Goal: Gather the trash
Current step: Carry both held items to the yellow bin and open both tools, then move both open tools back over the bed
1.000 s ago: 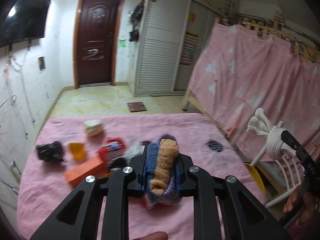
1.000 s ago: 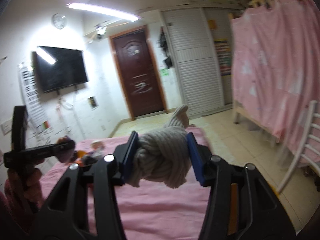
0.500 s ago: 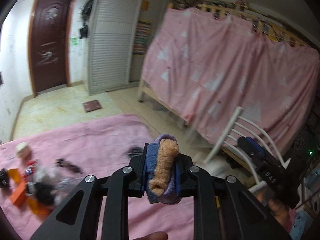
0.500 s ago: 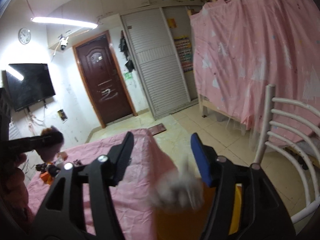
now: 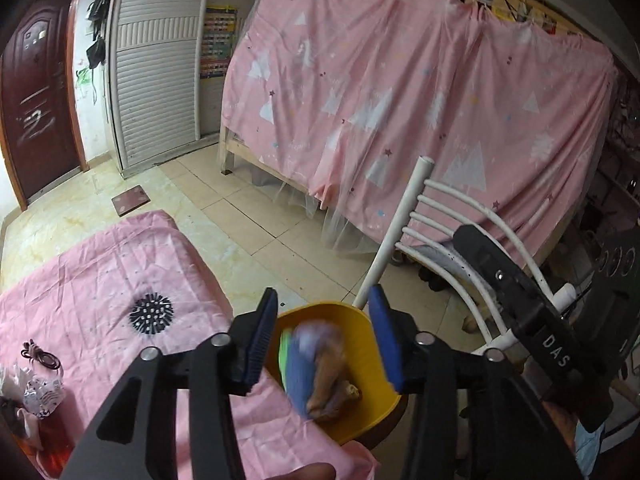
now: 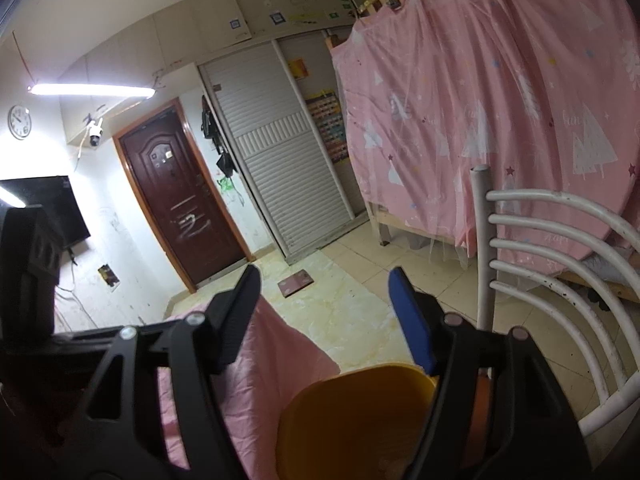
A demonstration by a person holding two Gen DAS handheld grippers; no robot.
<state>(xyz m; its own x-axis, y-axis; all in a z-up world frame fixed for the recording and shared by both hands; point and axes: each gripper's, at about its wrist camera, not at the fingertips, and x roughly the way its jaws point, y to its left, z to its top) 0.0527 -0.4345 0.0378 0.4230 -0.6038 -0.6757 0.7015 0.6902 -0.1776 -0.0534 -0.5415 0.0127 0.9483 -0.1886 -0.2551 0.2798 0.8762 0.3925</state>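
Sock [image 5: 320,372]: I'm watching it dropping between my left gripper's [image 5: 326,336] opening jaws, bin [image 5: 372,404] directly beneath; right gripper [image 6: 334,316] widening, empty.

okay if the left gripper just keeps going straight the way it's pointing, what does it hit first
Most likely the blurred blue and tan cloth bundle dropping clear of the opening left gripper, then the yellow bin under it. Depth is hard to judge here.

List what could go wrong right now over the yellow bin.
The blue-and-tan sock bundle is falling, blurred, between the opening left gripper fingers; it might catch the yellow bin rim and bounce out. The bin sits tight against the pink-covered table edge and white chair, so a nudge may tip it.
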